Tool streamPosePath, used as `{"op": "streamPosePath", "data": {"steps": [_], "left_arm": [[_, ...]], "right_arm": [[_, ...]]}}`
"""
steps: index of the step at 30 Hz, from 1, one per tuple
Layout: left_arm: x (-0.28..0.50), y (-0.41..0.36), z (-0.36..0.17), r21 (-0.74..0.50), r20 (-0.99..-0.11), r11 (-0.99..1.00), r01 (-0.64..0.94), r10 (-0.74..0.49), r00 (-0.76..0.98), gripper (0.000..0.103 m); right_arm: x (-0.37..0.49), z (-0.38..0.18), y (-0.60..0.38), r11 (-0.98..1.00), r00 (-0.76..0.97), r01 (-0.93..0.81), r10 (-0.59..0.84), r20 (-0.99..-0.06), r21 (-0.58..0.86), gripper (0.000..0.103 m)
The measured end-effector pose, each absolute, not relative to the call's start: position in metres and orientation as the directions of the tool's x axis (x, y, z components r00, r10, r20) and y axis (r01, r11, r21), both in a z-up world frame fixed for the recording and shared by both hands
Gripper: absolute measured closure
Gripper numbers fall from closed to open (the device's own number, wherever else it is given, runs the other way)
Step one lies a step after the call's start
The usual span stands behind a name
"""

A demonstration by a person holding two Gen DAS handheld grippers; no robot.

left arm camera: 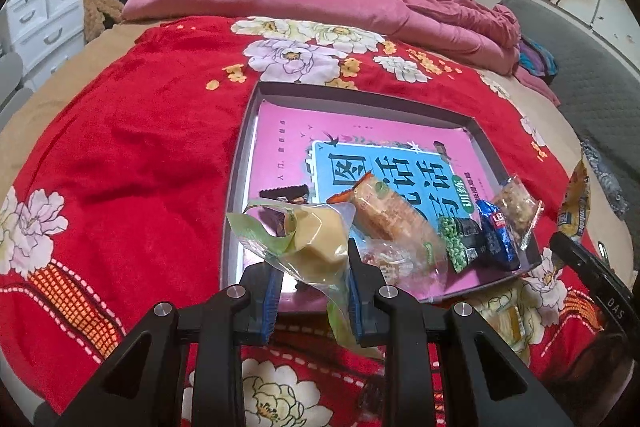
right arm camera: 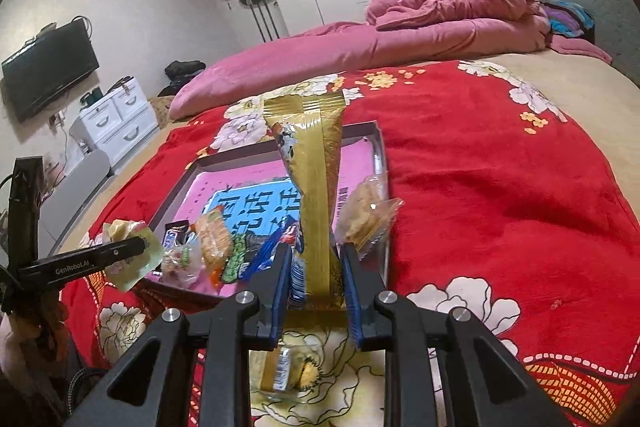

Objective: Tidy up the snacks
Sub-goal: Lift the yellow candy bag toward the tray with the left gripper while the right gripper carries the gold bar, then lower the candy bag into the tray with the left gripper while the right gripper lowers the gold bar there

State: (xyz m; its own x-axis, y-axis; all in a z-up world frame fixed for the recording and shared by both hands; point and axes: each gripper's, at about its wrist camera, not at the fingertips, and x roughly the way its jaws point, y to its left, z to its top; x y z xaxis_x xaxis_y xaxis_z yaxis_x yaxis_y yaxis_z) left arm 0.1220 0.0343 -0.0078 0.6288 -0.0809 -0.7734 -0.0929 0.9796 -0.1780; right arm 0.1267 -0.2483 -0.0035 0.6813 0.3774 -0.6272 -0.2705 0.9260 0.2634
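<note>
In the left wrist view my left gripper (left arm camera: 313, 267) is shut on a clear and green packet with a pale yellow pastry (left arm camera: 316, 243), held over the near left corner of the shallow grey box (left arm camera: 360, 95) with a pink printed bottom. In the box's near part lie an orange packet (left arm camera: 384, 215), a green pea packet (left arm camera: 460, 243), a blue packet (left arm camera: 496, 235), a clear nut bar (left arm camera: 516, 207) and a dark chocolate bar (left arm camera: 284, 193). My right gripper (right arm camera: 316, 267) is shut on a long gold packet (right arm camera: 320, 187), which stands upright above the box's near right corner.
The box lies on a red flowered blanket (right arm camera: 500, 187) on a bed, with a pink quilt (right arm camera: 440, 15) heaped behind. A small gold snack (right arm camera: 288, 371) lies on the blanket under my right gripper. White drawers (right arm camera: 116, 119) and a wall TV (right arm camera: 48, 67) stand to the left.
</note>
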Motion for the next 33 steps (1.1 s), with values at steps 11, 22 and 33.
{"op": "streamPosePath", "data": {"steps": [11,22,33], "left_arm": [[0.133,0.028,-0.016,-0.192,-0.781,0.977,-0.089,-0.097,0.617,0.074],[0.14,0.022,-0.023,-0.198,-0.787,0.977,-0.083,-0.108,0.607,0.074],[0.142,0.02,-0.025,-0.204,-0.789,0.975,-0.084,-0.113,0.604,0.074]], "right_arm": [[0.137,-0.007,-0.246,0.936,0.687,-0.258,0.351,-0.636,0.238,0.078],[0.146,-0.015,-0.241,0.94,0.679,-0.259,0.34,-0.651,0.221,0.078],[0.152,-0.024,-0.228,0.946,0.669,-0.275,0.318,-0.671,0.173,0.078]]}}
